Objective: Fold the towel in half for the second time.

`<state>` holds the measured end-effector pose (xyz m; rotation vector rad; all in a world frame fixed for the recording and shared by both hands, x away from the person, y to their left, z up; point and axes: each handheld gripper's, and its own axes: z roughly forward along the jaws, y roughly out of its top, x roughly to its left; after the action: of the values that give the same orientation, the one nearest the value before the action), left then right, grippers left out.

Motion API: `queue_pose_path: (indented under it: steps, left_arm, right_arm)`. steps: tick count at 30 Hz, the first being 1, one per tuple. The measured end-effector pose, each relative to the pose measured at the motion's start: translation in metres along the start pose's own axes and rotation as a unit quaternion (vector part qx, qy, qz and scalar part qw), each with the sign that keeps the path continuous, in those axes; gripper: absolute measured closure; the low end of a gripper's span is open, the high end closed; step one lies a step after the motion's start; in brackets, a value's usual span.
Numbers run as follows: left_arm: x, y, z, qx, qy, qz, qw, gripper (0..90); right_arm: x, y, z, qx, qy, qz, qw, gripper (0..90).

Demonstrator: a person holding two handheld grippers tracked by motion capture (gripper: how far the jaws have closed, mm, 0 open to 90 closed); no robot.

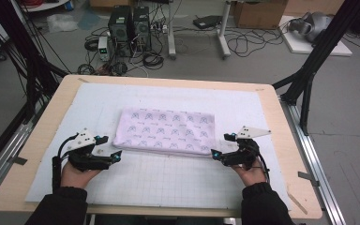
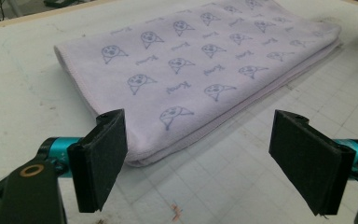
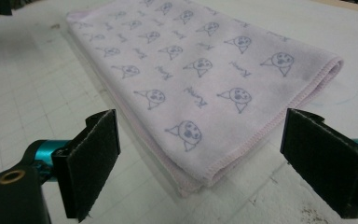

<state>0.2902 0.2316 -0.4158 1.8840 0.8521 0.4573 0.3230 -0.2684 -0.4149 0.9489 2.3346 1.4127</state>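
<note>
A folded pale lilac towel (image 1: pixel 165 131) printed with small cartoon faces lies flat on the white gridded mat (image 1: pixel 168 180) at the table's middle. My left gripper (image 1: pixel 109 148) is held at the towel's near left corner, jaws wide apart with nothing between them. In the left gripper view that towel (image 2: pixel 191 70) corner lies just beyond the open left gripper (image 2: pixel 214 161). My right gripper (image 1: pixel 223 146) is at the near right corner, also open and empty. The right gripper view shows the towel (image 3: pixel 200 74) with its folded corner between and slightly ahead of the right gripper (image 3: pixel 214 163).
The mat covers most of a light wooden table (image 1: pixel 286 140). Black frame posts (image 1: pixel 309 75) stand at both sides. On the floor behind are computer towers (image 1: pixel 130 26), tangled cables and cardboard boxes (image 1: pixel 258 13).
</note>
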Motion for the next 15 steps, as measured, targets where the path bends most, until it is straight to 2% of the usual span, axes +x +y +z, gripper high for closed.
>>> queue_pose_path:
  steps: [3,15]
  left_arm:
    - [0.002,-0.001,-0.001,0.002,0.002,-0.002,1.0,19.6]
    - [0.002,-0.005,-0.007,0.005,0.002,-0.002,1.0,19.6]
  right_arm:
    - [0.003,-0.001,-0.002,0.01,-0.004,-0.001,0.9999,10.9]
    - [0.008,-0.012,-0.02,0.009,-0.019,0.002,0.9998,10.9]
